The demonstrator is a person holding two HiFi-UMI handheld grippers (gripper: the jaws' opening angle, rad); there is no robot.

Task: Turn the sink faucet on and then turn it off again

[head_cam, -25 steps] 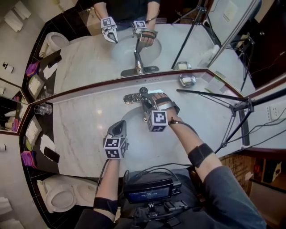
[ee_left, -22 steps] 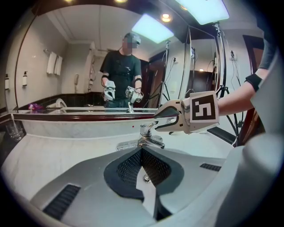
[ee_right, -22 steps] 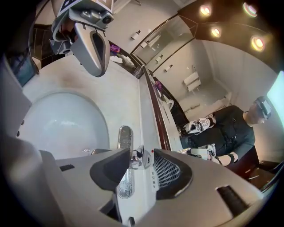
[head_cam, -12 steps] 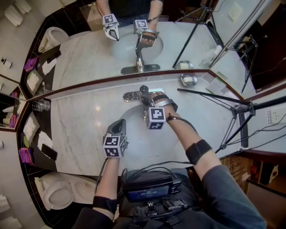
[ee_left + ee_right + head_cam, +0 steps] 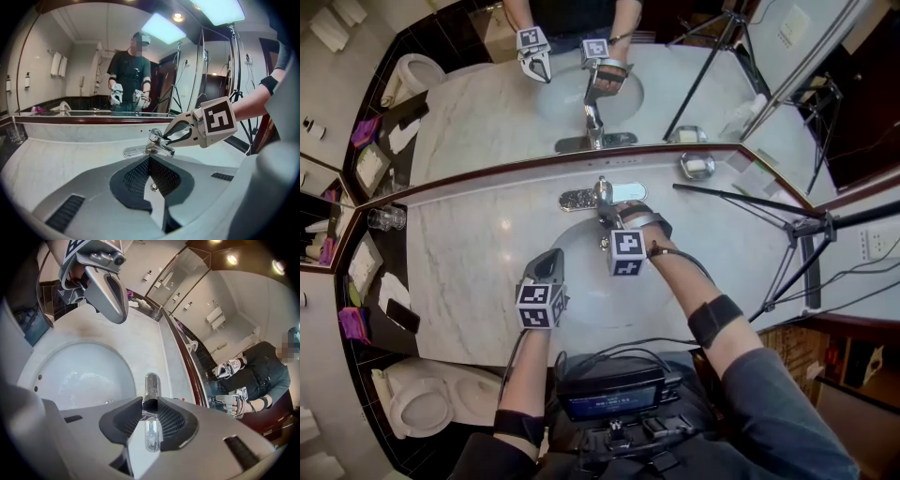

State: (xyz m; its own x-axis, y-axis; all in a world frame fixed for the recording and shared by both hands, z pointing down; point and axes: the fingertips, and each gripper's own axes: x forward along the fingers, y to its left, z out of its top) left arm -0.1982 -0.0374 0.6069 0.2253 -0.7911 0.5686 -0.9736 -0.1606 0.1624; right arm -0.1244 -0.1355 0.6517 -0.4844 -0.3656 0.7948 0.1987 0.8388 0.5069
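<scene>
1. Head view: the faucet (image 5: 602, 192) stands at the back of the sink (image 5: 572, 309), close to the mirror (image 5: 487, 94), on the pale stone worktop (image 5: 469, 262). The right tool (image 5: 612, 217) reaches over the sink to the top of the faucet, because that is where the handle is. The left tool (image 5: 547, 265) waits by the sink's left side, apart from the faucet, so it is not in the way.
2. Left gripper view: the left tool's (image 5: 150, 161) two jaws are pressed together and nothing is in them. I think it has no job right now. It looks across the sink at the faucet (image 5: 159, 147), where the right tool (image 5: 161, 136) has one jaw on each side of the handle.
3. Right gripper view: the right tool's (image 5: 150, 404) jaws have just been closing, and the shiny faucet handle (image 5: 151, 380) is between them. The pads press on it from both sides, so the tool is clamped on the handle. It points down at the handle and holds it near the end, and I think that makes it easy to move. I cannot tell if water is running
</scene>
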